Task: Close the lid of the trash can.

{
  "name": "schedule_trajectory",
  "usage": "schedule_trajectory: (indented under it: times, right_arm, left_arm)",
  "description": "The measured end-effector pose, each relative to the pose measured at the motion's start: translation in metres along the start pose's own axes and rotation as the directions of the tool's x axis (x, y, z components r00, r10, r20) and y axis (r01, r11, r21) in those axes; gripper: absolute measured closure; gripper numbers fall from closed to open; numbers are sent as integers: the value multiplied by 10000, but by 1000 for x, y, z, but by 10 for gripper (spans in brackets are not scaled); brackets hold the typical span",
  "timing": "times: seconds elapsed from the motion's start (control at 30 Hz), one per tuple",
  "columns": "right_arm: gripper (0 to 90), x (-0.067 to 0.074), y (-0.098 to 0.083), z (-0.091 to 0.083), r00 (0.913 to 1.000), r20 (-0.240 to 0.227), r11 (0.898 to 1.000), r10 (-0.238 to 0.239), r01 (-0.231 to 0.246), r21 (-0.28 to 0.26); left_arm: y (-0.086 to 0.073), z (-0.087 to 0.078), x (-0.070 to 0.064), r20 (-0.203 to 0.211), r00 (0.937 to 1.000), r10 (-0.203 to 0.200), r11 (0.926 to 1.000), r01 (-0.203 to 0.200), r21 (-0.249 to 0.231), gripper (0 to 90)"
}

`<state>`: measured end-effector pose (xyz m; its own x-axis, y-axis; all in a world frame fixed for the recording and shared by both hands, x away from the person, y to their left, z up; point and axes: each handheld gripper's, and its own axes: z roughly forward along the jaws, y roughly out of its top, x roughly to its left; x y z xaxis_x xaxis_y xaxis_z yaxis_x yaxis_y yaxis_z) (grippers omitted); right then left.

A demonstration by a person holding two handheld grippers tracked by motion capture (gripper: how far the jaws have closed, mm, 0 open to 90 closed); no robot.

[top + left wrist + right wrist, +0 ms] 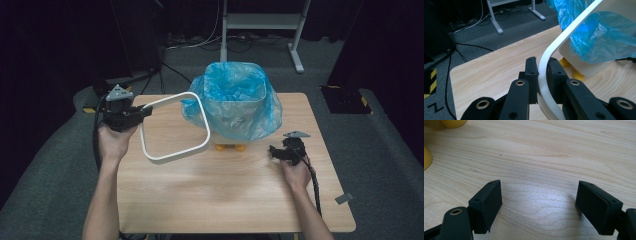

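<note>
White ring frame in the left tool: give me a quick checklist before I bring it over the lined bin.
1. Grip: left tool clamps the white ring frame at its rim: ok.
2. Frame clear of the table: looks lifted, cannot tell for certain.
3. Blue bag folded over the bin rim: ok.
4. Bin upright on its yellow feet: ok.
5. Right tool open, holding nothing, beside the bin: ok.
</note>
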<state>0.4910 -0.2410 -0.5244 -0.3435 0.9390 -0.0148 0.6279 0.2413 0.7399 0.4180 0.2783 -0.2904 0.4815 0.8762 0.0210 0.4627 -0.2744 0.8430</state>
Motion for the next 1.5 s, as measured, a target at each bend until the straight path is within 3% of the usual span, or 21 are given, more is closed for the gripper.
schedule_trajectory:
  times: [0.53,1.5]
  right_arm:
    - [211,0,0,0,10000,0,10000,-2,2,-1]
    - [211,0,0,0,10000,2,10000,-2,2,-3]
  left_arm:
    - [29,-5,8,208,9998,-76,9994,83,-329,801]
    - [73,24,-3,816,9966,144,9992,-112,-388,801]
